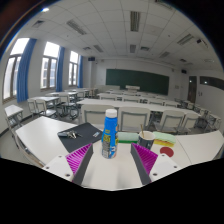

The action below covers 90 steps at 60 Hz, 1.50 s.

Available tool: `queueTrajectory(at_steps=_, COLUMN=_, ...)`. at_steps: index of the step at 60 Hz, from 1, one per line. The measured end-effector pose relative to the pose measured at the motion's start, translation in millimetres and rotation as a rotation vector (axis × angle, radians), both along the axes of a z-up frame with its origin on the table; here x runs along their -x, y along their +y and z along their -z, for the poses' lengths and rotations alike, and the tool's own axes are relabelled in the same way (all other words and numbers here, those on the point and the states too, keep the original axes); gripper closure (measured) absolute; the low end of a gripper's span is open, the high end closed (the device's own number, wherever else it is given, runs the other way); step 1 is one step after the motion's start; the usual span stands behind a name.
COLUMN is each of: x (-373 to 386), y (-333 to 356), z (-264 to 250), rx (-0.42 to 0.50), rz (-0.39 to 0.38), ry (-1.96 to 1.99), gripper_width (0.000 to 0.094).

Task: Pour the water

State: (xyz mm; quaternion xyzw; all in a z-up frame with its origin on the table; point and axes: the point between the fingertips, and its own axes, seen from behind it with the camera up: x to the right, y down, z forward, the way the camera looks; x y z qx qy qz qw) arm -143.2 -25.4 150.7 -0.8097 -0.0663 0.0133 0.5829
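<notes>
A clear plastic water bottle (110, 133) with a blue cap and a blue and yellow label stands upright on the white table (112, 172). It is between the tips of my fingers, with a gap at each side. My gripper (113, 151) is open. The magenta pads (80, 156) show to the left and right of the bottle. A pale cup (148, 138) stands on the table just right of the bottle, beyond the right finger.
A dark notebook (80, 134) with a pen lies on the table left of the bottle. A small yellow and pink object (166, 144) rests to the right of the cup. Rows of classroom desks (120, 108) and a blackboard (138, 78) fill the room behind.
</notes>
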Motion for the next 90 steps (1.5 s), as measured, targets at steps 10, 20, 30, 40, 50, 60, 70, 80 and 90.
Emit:
queueTrajectory(at_steps=10, x=0.8, y=100.5, z=64.7, rx=-0.015, rz=0.06, ry=-0.047, gripper_width=0.013)
queueTrajectory(at_steps=20, x=19.9, y=156.6, z=85.9, rx=-0.017, rz=0.04, ry=-0.013, gripper_width=0.0129)
queueTrajectory(at_steps=30, x=26.0, y=182.7, z=85.4, rx=-0.073, rz=0.062, ry=-0.044, gripper_width=0.0393)
queueTrajectory(at_steps=40, x=24.5, y=179.7, z=76.2, rx=-0.129, rz=0.072, ry=-0.029, gripper_width=0.0556)
queueTrajectory(at_steps=50, x=32.3, y=183.2, z=61.4, rx=-0.104, rz=0.07, ry=0.287, gripper_width=0.0559)
queueTrajectory(at_steps=60, x=31.6, y=197.4, z=19.6, rx=-0.081, rz=0.106, ry=0.926, gripper_width=0.0561)
queueTrajectory(at_steps=70, x=23.3, y=201.6, z=5.2, rx=-0.01, rz=0.208, ry=1.436, gripper_width=0.056)
queueTrajectory(at_steps=80, x=20.1, y=199.1, z=-0.6, rx=0.025, rz=0.245, ry=1.719, gripper_width=0.0558)
queueTrajectory(at_steps=90, x=29.4, y=169.5, z=-31.3, rx=0.08, rz=0.19, ry=1.878, gripper_width=0.0551)
